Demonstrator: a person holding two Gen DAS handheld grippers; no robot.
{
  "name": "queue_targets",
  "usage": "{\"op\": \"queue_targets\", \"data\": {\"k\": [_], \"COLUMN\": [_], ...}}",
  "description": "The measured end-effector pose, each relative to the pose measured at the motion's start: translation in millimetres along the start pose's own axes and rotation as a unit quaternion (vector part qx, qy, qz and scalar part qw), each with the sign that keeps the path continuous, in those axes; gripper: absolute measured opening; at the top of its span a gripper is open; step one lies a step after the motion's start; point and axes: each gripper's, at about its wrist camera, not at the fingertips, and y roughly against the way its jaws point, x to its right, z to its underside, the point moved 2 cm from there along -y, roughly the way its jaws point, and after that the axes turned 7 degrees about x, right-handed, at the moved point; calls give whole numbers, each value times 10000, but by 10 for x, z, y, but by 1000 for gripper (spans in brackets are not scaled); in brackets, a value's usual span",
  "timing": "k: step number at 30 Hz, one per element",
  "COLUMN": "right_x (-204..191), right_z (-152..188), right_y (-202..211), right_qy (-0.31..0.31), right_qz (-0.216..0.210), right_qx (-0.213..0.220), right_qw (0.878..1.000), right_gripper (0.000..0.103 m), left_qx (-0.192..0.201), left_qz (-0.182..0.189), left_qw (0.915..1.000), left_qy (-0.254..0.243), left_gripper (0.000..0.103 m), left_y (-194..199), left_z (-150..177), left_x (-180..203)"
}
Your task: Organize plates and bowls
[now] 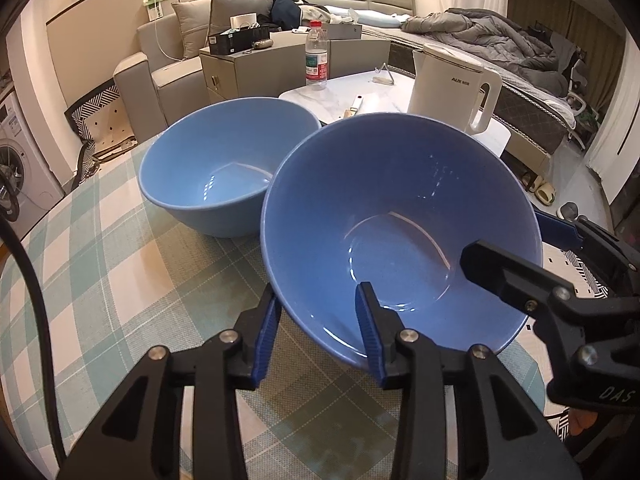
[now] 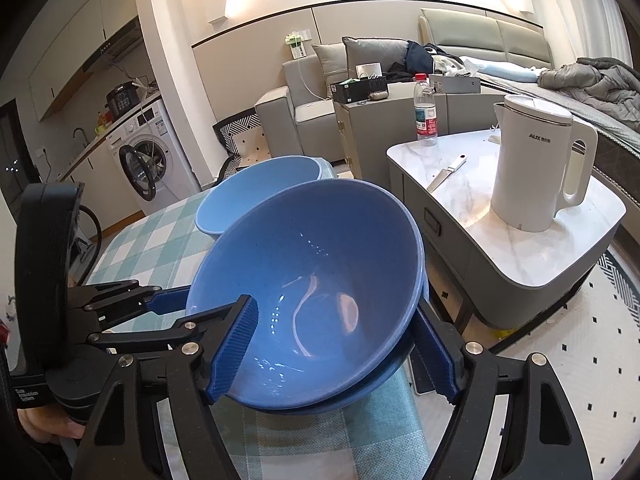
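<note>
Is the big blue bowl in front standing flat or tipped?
Tipped. The near bowl leans with its opening toward the cameras, while the far bowl sits level on the checked tablecloth.

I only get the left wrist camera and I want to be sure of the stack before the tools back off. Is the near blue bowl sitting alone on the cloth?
Observer: No. The right wrist view shows the near bowl nested, tilted, in a second bowl, whose rim peeks out beneath it.
Operator: How near the table edge is that stack?
Observer: Right at it. The checked cloth folds down over the edge just under the stack's right side.
</note>
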Motion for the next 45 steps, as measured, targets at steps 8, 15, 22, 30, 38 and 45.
{"op": "queue_targets", "data": {"k": [8, 15, 22, 30, 38, 45], "right_x": [106, 68, 86, 107, 238, 235], "right_z": [20, 38, 37, 40, 9, -17], "right_y": [1, -29, -30, -19, 30, 72], "right_qy": [-130, -97, -117, -140, -362, -386], "right_qz": [95, 68, 55, 109, 278, 327], "right_qx": [-24, -110, -93, -64, 31, 124], "right_qw": [9999, 9999, 9999, 9998, 9990, 9986], "right_gripper": [81, 82, 85, 87, 92, 99], "left_qx": [-111, -183, -113, 107, 259, 331], "left_qz": [-44, -62, 54, 156, 202, 196], "left_qw": [9999, 9997, 9995, 9990, 9975, 9970], "left_qy": [55, 148, 307, 407, 619, 668], "left_gripper": [49, 50, 52, 53, 54, 61], "left_y": [-29, -21, 34, 164, 282, 372], "left_z": [48, 69, 53, 29, 32, 30], "left_x": [-32, -101, -174, -238, -386, -466]}}
